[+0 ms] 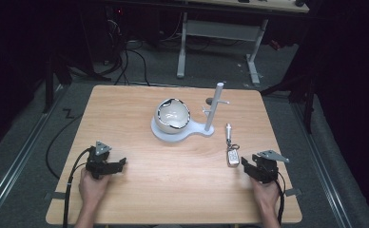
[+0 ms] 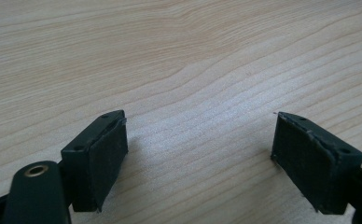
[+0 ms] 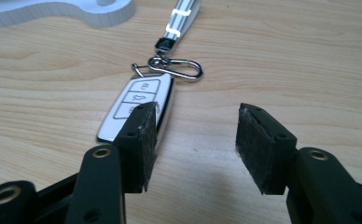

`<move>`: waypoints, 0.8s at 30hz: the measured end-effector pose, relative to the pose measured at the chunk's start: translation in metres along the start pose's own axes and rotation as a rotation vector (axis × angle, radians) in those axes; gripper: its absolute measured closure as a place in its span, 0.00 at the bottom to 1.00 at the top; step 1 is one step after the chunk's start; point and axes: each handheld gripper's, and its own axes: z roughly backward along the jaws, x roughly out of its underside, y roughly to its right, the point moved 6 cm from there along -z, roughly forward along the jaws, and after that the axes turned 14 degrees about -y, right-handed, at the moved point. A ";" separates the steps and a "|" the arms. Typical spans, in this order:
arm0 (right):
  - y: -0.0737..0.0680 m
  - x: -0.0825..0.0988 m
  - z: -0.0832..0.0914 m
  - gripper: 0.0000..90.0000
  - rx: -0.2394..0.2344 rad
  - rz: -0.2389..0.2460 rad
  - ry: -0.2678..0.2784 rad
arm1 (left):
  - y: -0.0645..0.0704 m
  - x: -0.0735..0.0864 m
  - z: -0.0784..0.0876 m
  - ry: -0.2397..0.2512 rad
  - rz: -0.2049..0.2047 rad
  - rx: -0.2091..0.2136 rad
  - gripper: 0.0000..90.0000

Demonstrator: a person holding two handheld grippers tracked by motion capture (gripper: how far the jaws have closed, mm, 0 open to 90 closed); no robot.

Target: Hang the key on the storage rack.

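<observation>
The right gripper (image 3: 195, 144) has its jaws partly open with nothing between the pads, only bare wood showing in the gap; its left pad stands in front of the near end of the car key (image 3: 135, 109), which lies flat on the table (image 1: 173, 185) just ahead and to the left; a metal clasp (image 3: 174, 67) joins the key to a strap (image 3: 181, 18) running toward the white stand (image 1: 175, 133) holding a ball (image 1: 172, 116); the left gripper (image 2: 200, 154) is wide open over bare wood, well apart.
</observation>
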 end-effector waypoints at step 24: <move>-0.031 -0.023 -0.032 0.45 -0.017 0.041 -0.065 | 0.000 0.000 0.000 0.000 0.000 0.000 0.21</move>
